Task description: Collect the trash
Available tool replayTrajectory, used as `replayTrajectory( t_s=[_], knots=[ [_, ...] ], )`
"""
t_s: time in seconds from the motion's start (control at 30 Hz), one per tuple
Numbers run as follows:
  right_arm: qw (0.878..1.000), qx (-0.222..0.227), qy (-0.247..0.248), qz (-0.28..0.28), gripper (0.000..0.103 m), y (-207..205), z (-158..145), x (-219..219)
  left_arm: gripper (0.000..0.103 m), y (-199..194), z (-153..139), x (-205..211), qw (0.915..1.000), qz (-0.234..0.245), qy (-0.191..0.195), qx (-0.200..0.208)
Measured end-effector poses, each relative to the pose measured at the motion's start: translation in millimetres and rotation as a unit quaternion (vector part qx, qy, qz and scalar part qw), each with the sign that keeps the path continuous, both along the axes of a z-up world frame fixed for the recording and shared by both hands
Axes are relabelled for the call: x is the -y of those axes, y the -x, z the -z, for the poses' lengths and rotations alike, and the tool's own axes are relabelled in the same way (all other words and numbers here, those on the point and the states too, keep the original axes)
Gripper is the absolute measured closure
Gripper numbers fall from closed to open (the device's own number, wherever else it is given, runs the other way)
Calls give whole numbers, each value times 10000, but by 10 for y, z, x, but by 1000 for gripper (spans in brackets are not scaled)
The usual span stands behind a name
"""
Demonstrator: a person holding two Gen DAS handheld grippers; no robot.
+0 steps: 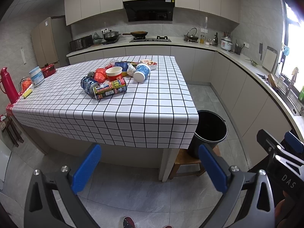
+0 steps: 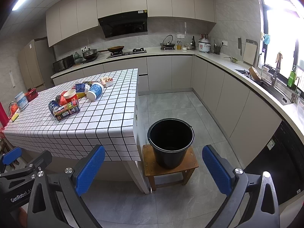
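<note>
left tongs (image 1: 150,166) spread, right tongs (image 2: 153,168) spread

In front of me the near half of the table (image 1: 121,117) is bare; the trash pile (image 1: 114,77) blocks its middle. The black bucket (image 2: 170,142) stands open-mouthed, nothing above it.

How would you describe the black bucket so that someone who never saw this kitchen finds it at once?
Find the table with the checked cloth. At its right side stands a low wooden stool, and on it sits the black bucket. It is the only large dark container there, open on top, apart from the colourful trash on the table.
</note>
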State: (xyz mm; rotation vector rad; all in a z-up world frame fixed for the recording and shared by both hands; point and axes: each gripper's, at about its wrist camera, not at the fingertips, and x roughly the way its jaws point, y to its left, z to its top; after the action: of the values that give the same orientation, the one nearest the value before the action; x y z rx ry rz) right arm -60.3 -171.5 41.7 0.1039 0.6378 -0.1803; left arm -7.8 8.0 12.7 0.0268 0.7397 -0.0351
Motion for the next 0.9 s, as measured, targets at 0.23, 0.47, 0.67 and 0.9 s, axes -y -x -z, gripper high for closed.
replayTrajectory(
  t_s=[0.23,0.47,0.67,0.9],
  knots=[
    [10000,-3,2,3,0,-6,1,1,0,-12,8,10,10000,-1,3,-12],
    [10000,-21,-14,11,0,-39,8,4,0,-14,-2,-11,10000,-2,-15,-3],
    [10000,-32,-8,-20,0,-87,19,-59,0,-51,4,-100,10000,-95,-10,-30],
    [9999,-42,7,-98,0,-164,22,-185,0,-135,10,-375,9994,-335,-2,-51]
  ],
)
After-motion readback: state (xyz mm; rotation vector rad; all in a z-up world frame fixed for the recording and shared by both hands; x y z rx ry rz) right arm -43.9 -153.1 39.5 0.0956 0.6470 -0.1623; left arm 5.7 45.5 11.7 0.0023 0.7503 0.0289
